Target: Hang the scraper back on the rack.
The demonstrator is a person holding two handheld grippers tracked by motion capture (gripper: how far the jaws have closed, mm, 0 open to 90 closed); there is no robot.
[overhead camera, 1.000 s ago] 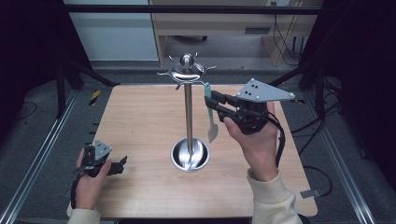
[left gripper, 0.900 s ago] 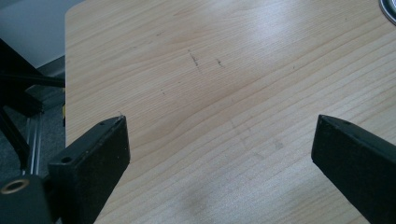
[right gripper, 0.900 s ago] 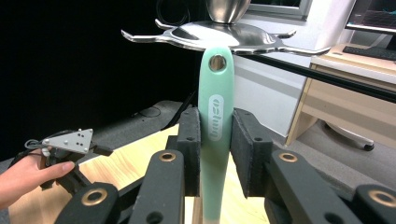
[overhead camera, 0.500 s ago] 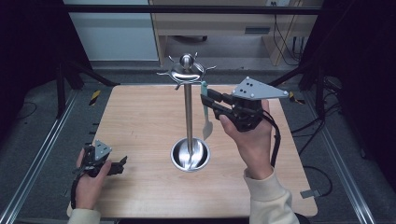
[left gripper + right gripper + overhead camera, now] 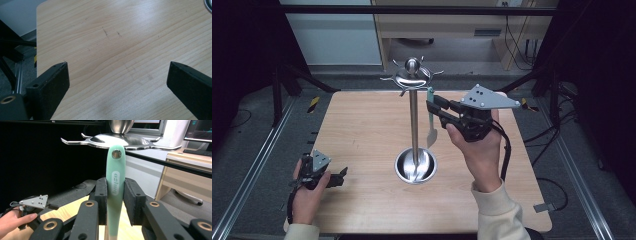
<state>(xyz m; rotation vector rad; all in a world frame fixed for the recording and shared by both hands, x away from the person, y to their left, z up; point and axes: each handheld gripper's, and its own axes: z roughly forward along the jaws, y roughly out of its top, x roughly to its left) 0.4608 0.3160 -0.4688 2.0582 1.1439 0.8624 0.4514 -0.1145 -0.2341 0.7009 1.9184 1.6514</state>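
The right gripper clamps its fingers on the mint-green handle of a spatula, held upright just under the hooks of a steel utensil stand. The left gripper rests on the wooden desk, fingers open and empty.

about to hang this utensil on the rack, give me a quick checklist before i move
1. Grip: right gripper shut on the utensil handle, pads on both sides: ok.
2. Utensil hangs upright, green handle up: ok.
3. Hanging hole unblocked, above the pads: ok.
4. Hole level with a hook of the rack: sits just under the hook ring, not on a hook yet: not ok.
5. Which hook is nearest and free: cannot tell.
6. Left gripper low on the table, open, away from the rack: ok.
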